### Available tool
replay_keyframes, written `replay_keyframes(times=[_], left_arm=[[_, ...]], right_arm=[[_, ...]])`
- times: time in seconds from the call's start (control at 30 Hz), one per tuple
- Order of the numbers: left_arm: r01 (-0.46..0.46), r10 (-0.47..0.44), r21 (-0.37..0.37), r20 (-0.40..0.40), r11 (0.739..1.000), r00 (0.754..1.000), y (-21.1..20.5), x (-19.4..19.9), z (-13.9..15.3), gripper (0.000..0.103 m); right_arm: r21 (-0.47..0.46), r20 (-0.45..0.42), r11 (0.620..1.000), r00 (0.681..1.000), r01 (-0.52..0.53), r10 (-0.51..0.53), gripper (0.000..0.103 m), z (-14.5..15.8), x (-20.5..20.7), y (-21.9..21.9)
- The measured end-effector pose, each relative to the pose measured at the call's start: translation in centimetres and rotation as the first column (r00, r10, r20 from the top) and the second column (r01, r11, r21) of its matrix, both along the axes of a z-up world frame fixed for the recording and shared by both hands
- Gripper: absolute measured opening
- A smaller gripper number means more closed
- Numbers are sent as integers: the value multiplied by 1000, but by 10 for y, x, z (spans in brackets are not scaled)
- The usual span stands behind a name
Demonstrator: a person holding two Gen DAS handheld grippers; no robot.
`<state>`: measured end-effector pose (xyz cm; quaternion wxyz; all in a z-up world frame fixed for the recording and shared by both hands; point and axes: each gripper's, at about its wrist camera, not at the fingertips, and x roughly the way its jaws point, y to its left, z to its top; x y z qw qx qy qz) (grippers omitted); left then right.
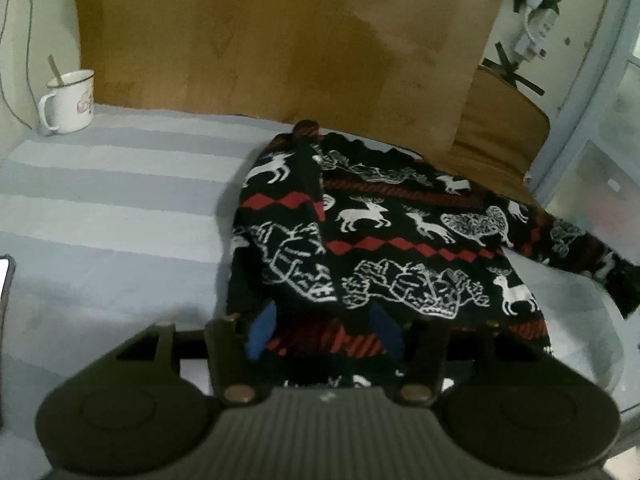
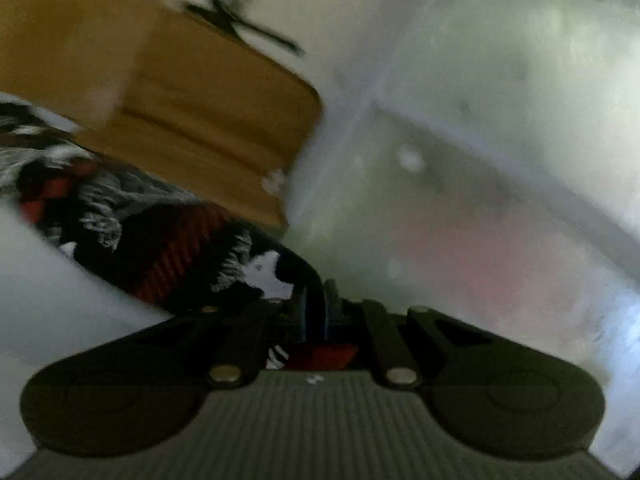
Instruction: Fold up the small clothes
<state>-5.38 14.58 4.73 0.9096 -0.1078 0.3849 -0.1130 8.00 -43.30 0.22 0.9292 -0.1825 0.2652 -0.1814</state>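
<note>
A small black sweater point(image 1: 384, 236) with white deer and red diamond bands lies on the striped grey sheet point(image 1: 112, 208). Its left side is folded over the body; its right sleeve point(image 1: 580, 248) stretches out to the right. My left gripper point(image 1: 324, 332) is open, its blue pads point(image 1: 262, 332) spread over the sweater's near hem. My right gripper point(image 2: 316, 312) is shut on the end of the sleeve point(image 2: 160, 240), which runs away to the left in the blurred right wrist view.
A white enamel mug point(image 1: 70, 102) with a spoon stands at the back left. Brown cushions point(image 1: 280, 40) lean along the back and right point(image 2: 208, 120). A phone edge point(image 1: 4, 280) shows at far left. A pale wall with a charger point(image 1: 536, 20) is behind on the right.
</note>
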Motion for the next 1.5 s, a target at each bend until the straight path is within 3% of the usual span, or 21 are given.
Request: replay_keyframes(times=[0.07,0.17,0.23,0.3,0.33,0.4,0.53,0.57,0.6,0.63,0.67,0.77,0.83,0.87,0.93,0.97,1.07,1.2,1.3,1.4,1.5], left_arm=[[-6,6,-2,-11,1000,1000,3,-1,-4,55],[-4,3,-4,-15,1000,1000,8,-1,-7,59],[11,-11,-8,-13,1000,1000,8,1,-7,63],[29,-29,-1,-8,1000,1000,2,2,-7,70],[39,-39,5,-5,999,999,-1,3,-8,79],[73,-73,24,2,997,997,-13,5,-11,80],[120,-123,127,11,985,992,-39,11,-20,79],[113,-116,161,9,980,993,-42,14,-23,75],[98,-100,200,0,975,995,-43,19,-28,53],[81,-79,234,-17,969,997,-43,25,-32,23],[67,-60,245,-34,967,998,-39,29,-35,10],[18,-13,93,-54,996,998,-2,34,-33,6],[-30,25,-84,-59,996,998,34,32,-25,6],[-40,27,-185,-71,982,997,52,32,-23,6],[-57,24,-390,-89,919,996,84,31,-20,6],[-63,27,-442,-88,895,996,92,32,-19,6],[-78,26,-577,-99,813,995,108,36,-15,6],[-79,5,-665,-112,743,994,105,44,-11,6],[-61,-18,-682,-108,728,994,91,49,-4,6],[-48,-31,-688,-103,724,994,80,51,5,6],[-42,-37,-674,-102,738,994,66,57,12,6]], right_arm=[[83,-35,996,999,18,-15,31,-8,13,-3],[261,56,963,997,-68,55,44,0,0,13],[417,100,892,985,-173,143,45,6,-11,34],[545,107,788,956,-285,272,47,4,-20,58],[594,105,737,939,-322,326,50,0,-19,73],[674,84,638,896,-374,436,60,-11,-23,102],[710,44,572,836,-412,547,66,-38,-33,148],[714,32,564,825,-414,564,54,-43,-33,156],[699,6,578,813,-420,583,31,-46,-33,166],[661,-8,612,812,-434,584,9,-45,-36,175],[619,-8,644,816,-450,578,8,-41,-36,179],[551,-7,710,848,-440,531,8,-34,-37,170],[509,-48,747,852,-428,521,12,-37,-31,170],[489,-53,756,850,-436,524,26,-35,-30,173],[441,20,762,854,-474,519,51,-19,-40,176],[425,72,754,849,-501,524,57,-11,-41,179],[499,201,618,775,-607,599,59,10,-36,193],[658,292,276,576,-700,764,74,8,-22,246],[729,343,90,475,-678,810,87,-9,-1,292],[847,341,-64,446,-528,827,88,-32,25,338],[883,335,-119,433,-454,837,88,-43,34,371]])
